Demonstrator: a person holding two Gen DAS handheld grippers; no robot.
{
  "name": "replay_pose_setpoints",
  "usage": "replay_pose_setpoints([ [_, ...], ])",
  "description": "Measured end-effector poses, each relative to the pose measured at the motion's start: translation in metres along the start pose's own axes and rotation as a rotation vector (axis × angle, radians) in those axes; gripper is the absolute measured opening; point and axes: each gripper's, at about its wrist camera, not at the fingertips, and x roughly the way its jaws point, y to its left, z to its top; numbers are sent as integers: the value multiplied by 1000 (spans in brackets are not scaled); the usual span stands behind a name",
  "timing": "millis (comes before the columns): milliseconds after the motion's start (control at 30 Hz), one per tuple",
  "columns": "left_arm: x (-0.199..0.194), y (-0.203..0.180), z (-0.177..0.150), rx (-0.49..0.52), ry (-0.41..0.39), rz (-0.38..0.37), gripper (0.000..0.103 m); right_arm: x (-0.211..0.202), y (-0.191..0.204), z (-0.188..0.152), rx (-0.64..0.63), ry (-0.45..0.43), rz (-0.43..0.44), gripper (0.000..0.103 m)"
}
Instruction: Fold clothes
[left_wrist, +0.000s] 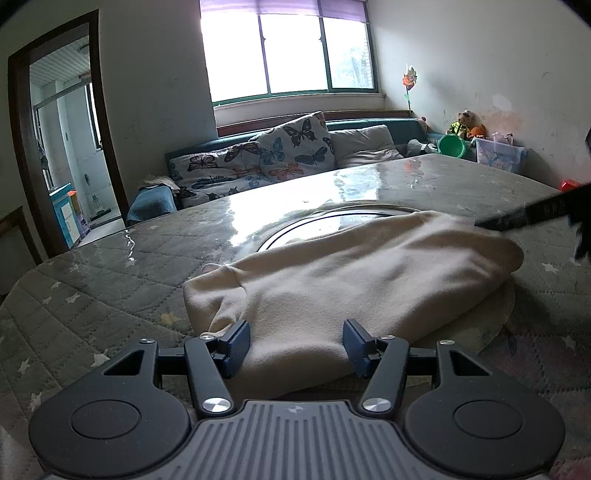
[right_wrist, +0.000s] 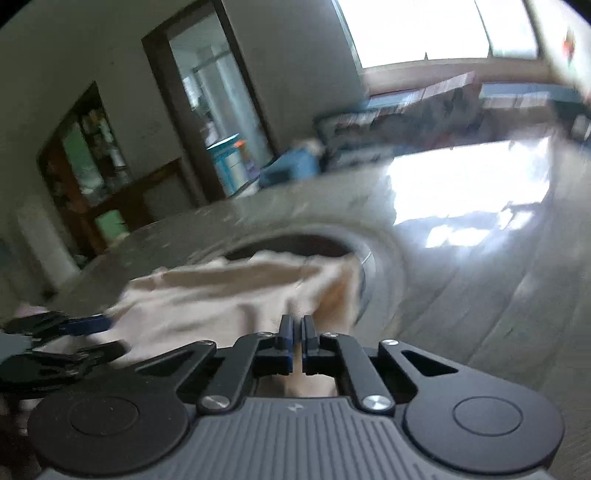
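My right claw (right_wrist: 297, 326) pinched the cream cloth (left_wrist: 332, 280); left claw (left_wrist: 296, 347) gaped around it. I feared it slipping.

A cream garment (left_wrist: 354, 291) is lying on grey-green quilted table padding (left_wrist: 110, 280) dotted with pale stars. Black grippers are showing blue pads (left_wrist: 236, 349). Behind, butterfly-patterned cushions (left_wrist: 291, 147) are sitting on a teal sofa (left_wrist: 388, 123); a purple blind (left_wrist: 284, 5) is hanging above.

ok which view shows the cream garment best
The left wrist view: the cream garment is sharp, nearly whole, bunched on the table. The right wrist view is blurred, showing only one end by the right gripper.
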Motion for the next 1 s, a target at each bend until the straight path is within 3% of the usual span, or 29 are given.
replay_pose_setpoints([
  [100,1,0,0,3,1,2,59,2,-5,2,-40,1,-107,0],
  [167,1,0,0,3,0,3,59,6,-16,-1,4,44,-81,0],
  [267,0,-1,2,8,2,7,59,1,-13,1,2,18,-45,2],
  [533,-3,0,8,18,0,3,60,22,32,8,-107,29,88,6],
  [633,-2,8,4,-5,15,-19,60,38,33,3,-133,88,40,5],
  [733,-5,14,8,-28,3,-37,60,37,31,4,-129,91,47,5],
  [900,-7,18,21,-42,-37,-48,61,37,38,20,-155,46,39,15],
  [1000,6,23,26,-73,-18,-59,64,52,39,30,-145,38,39,24],
])
